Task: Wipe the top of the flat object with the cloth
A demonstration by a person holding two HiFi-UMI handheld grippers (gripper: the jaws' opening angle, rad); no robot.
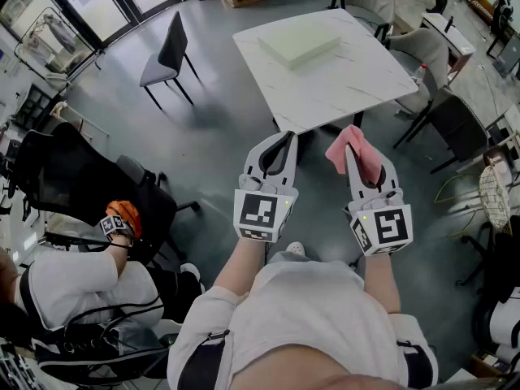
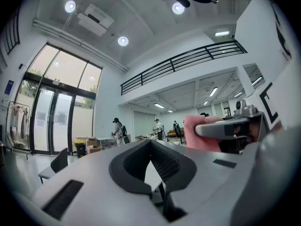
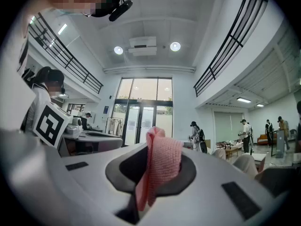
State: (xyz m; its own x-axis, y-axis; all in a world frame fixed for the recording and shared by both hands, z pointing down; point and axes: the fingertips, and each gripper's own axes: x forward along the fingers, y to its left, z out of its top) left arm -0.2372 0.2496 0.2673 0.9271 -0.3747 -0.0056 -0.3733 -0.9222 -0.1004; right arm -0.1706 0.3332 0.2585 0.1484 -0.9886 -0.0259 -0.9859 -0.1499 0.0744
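A: Well, head view: where's the flat object [image 1: 299,43]?
B: Twelve o'clock, on the white table [image 1: 357,88], well apart from the left gripper [image 1: 283,136] and right gripper [image 1: 353,154].
A: Left gripper view?
B: Jaws together, nothing between; pink cloth [image 2: 197,133] at three o'clock.
A: Right gripper view?
B: Jaws clamped on the cloth, which pokes up toward twelve o'clock.

We see a white square table [image 1: 349,84] standing on the grey floor [image 1: 203,161]; a pale flat slab [image 1: 299,41] lies on the table's far half.
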